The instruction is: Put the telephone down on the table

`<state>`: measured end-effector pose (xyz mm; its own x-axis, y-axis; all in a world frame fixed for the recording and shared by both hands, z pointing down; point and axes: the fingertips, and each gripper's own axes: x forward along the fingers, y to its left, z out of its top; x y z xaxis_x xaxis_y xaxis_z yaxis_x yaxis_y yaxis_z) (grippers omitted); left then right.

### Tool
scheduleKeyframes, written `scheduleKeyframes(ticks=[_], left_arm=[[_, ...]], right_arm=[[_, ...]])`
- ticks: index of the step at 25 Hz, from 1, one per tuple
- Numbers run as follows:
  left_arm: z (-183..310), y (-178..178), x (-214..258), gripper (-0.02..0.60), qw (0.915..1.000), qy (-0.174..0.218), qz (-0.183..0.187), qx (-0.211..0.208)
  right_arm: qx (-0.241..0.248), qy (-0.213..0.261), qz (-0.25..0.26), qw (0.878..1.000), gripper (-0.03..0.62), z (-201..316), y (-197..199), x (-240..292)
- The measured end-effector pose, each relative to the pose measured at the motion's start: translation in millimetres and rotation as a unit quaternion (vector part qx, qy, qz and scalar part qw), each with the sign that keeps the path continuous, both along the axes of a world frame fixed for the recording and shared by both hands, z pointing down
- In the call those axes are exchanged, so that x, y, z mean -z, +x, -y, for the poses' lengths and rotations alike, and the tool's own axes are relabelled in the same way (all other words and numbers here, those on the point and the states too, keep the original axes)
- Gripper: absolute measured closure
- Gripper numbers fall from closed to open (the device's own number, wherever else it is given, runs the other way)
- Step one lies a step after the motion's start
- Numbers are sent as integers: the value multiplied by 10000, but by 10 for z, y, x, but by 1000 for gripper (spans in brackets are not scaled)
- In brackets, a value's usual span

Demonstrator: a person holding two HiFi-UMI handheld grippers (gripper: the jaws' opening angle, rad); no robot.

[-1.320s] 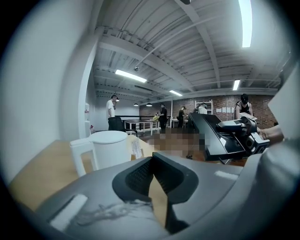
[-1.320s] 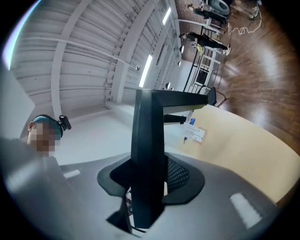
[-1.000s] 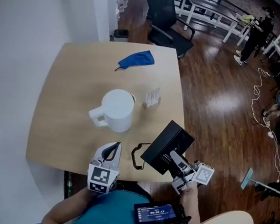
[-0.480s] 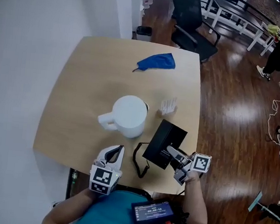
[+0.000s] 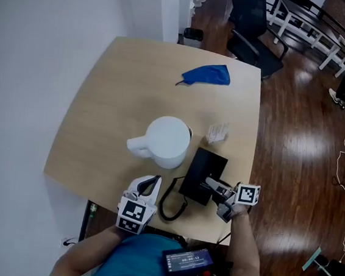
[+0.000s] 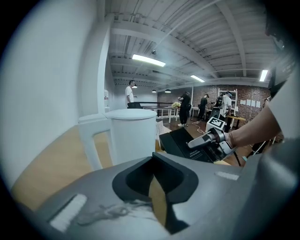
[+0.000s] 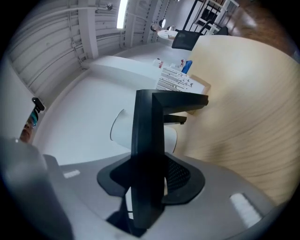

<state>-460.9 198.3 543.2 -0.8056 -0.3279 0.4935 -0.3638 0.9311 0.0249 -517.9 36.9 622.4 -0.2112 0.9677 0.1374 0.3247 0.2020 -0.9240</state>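
The telephone point(image 5: 204, 175) is a flat black box, and a black cord point(image 5: 172, 203) curls from its left side onto the wooden table point(image 5: 115, 98). My right gripper point(image 5: 211, 186) is shut on the telephone's near edge and holds it low over the table's near right part. Whether it touches the table I cannot tell. In the right gripper view the telephone point(image 7: 147, 154) stands edge-on between the jaws. The left gripper view shows the telephone point(image 6: 185, 143) to the right of the jug. My left gripper point(image 5: 147, 188) rests shut and holds nothing at the table's near edge, left of the cord.
A white jug point(image 5: 167, 141) with a lid stands mid-table, just left of the telephone. A small clear holder point(image 5: 218, 132) stands behind the telephone and a blue cloth point(image 5: 208, 74) lies at the far side. The table's right edge runs close beside my right gripper. Chairs and people are beyond the table.
My right gripper has come down and to the left with the telephone, from beyond the table's edge to low over the tabletop. The telephone has flattened out. My left gripper sank a little.
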Motion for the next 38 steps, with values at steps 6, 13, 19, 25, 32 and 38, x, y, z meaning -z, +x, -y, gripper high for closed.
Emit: scheduleKeyframes(ticks=[6, 13, 19, 25, 32, 38], left_arm=[[132, -71, -163, 568, 9998, -123, -149, -88], [245, -80, -244, 566, 9993, -188, -300, -113], [339, -107, -276, 566, 9990, -217, -384, -111], [397, -84, -318, 566, 9985, -211, -504, -83], [428, -84, -252, 566, 9986, -132, -504, 18], [560, -135, -101, 566, 9988, -129, -440, -148]], right_arm=[[78, 10, -55, 10000, 444, -6, -64, -160], [176, 75, -69, 9998, 444, 13, -97, -341], [168, 38, -226, 9996, 441, 43, -156, -408], [-156, 623, -1149, 9913, 362, 87, -161, -610], [-576, 1835, -685, 9789, 353, 387, -124, -578], [-1653, 2978, 253, 9399, 578, 762, -60, -215]])
